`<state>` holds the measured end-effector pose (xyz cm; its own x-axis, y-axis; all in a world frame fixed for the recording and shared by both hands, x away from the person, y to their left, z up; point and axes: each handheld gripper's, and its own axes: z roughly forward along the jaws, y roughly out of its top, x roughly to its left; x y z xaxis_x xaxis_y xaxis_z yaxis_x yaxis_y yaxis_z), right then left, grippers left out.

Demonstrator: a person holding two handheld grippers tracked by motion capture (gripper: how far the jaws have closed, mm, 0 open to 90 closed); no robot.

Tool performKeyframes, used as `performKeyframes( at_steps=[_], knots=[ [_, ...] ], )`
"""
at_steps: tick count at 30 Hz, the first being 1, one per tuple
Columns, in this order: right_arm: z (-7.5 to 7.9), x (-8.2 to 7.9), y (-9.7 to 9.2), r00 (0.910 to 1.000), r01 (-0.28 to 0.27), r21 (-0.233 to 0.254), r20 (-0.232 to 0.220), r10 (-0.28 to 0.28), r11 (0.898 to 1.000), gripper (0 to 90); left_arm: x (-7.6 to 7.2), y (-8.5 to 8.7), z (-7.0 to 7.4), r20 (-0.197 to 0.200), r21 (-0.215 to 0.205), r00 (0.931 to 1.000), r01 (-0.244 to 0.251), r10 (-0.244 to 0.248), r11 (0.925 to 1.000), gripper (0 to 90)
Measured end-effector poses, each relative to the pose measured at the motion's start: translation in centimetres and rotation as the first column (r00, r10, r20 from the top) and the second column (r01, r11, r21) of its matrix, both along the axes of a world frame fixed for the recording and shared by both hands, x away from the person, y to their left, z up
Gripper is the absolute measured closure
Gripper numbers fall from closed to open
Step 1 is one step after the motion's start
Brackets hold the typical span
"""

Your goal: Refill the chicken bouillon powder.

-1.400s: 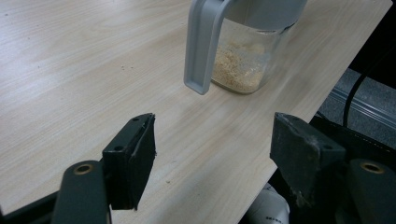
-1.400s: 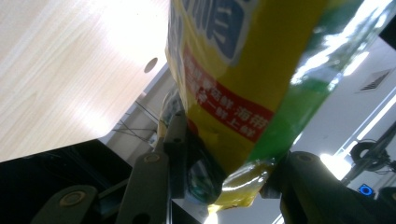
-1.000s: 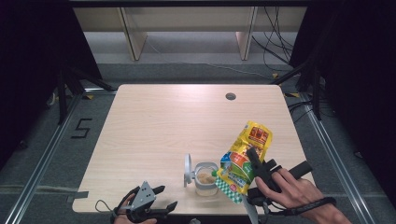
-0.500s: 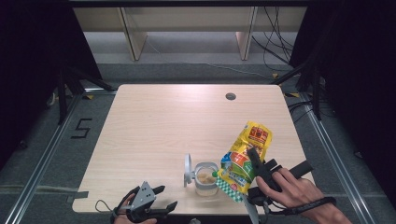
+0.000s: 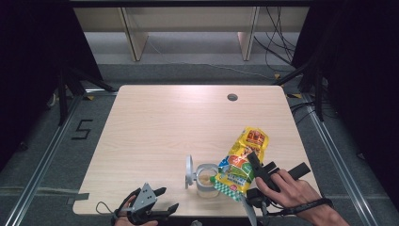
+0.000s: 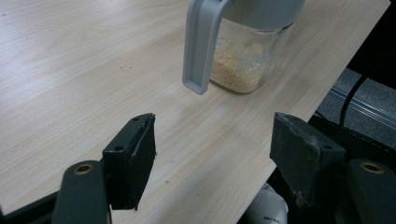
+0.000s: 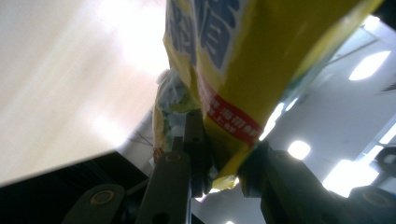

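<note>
A yellow snack bag hangs tilted, its lower end at the mouth of a clear jar with pale grains in the bottom. My right gripper is shut on the bag's other end. Its jaws have just been closing, and the foil is pinched between them. The jar's grey flip lid stands open on its left side. My left gripper rests at the table's front edge, left of the jar. It is open and holds nothing, and it faces the jar and its grey lid.
The light wooden table has a round cable hole near its far right. Its front edge lies just under both hands. Wooden shelving stands beyond the table, and a "5" is marked on the floor at the left.
</note>
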<state>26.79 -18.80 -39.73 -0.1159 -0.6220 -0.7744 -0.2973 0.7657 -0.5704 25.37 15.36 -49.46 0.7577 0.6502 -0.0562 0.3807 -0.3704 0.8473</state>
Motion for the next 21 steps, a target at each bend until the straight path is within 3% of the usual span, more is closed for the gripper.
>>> performKeyframes(
  at_steps=[2, 6, 7, 8, 12, 13, 14, 16, 19, 21],
  knots=[
    [-0.3, 0.4, 0.0, 0.9995, 0.014, 0.032, -0.028, -0.013, 0.999, 79.0, 0.0, 0.0, 0.0, -0.001, -0.009, 1.0000, -0.004, 0.004, 1.0000, 30.8],
    [-0.5, 0.9, -0.4, 0.9993, 0.022, 0.069, -0.031, -0.020, 0.997, 79.3, 0.0, 0.0, 0.0, -0.003, -0.010, 1.0000, -0.002, 0.002, 0.9999, 30.8],
    [-0.2, 1.1, -0.4, 0.9994, 0.006, 0.052, -0.034, -0.004, 0.999, 79.3, 0.0, 0.0, 0.0, 0.000, -0.009, 1.0000, -0.005, 0.005, 0.9999, 30.8],
    [-0.3, 1.0, -0.6, 0.9992, 0.027, 0.078, -0.030, -0.025, 0.997, 79.3, 0.0, 0.0, 0.0, 0.002, 0.000, 1.0000, 0.000, 0.000, 1.0000, 30.8],
    [0.0, 1.0, -0.7, 0.9998, 0.003, 0.053, -0.020, -0.002, 0.999, 79.3, 0.0, -0.1, 0.0, -0.004, -0.012, 1.0000, -0.005, 0.005, 0.9999, 30.8],
    [0.0, 0.9, -0.8, 0.9998, 0.002, 0.049, -0.018, -0.001, 0.999, 79.3, -0.1, -0.1, -0.1, -0.020, -0.015, 0.9997, -0.016, 0.015, 0.9998, 30.8],
    [-0.1, 0.8, -1.0, 0.9997, 0.017, 0.069, -0.018, -0.016, 0.997, 79.4, -0.2, -0.2, -0.1, -0.024, -0.024, 0.9996, -0.016, 0.016, 0.9996, 30.7],
    [0.0, 0.7, -1.0, 0.9998, 0.021, 0.068, -0.009, -0.020, 0.997, 79.4, 0.0, -0.1, 0.0, -0.005, -0.011, 1.0000, -0.005, 0.005, 0.9999, 30.8],
    [0.0, 0.6, -1.0, 0.9998, 0.016, 0.055, 0.007, -0.017, 0.998, 79.4, -0.2, -0.1, -0.1, -0.020, -0.018, 0.9997, -0.015, 0.015, 0.9997, 30.8],
    [0.1, 0.7, -0.9, 0.9997, 0.014, 0.050, 0.016, -0.015, 0.999, 79.4, 0.0, -0.1, 0.0, -0.003, -0.012, 1.0000, -0.006, 0.006, 0.9999, 30.8]
  ],
)
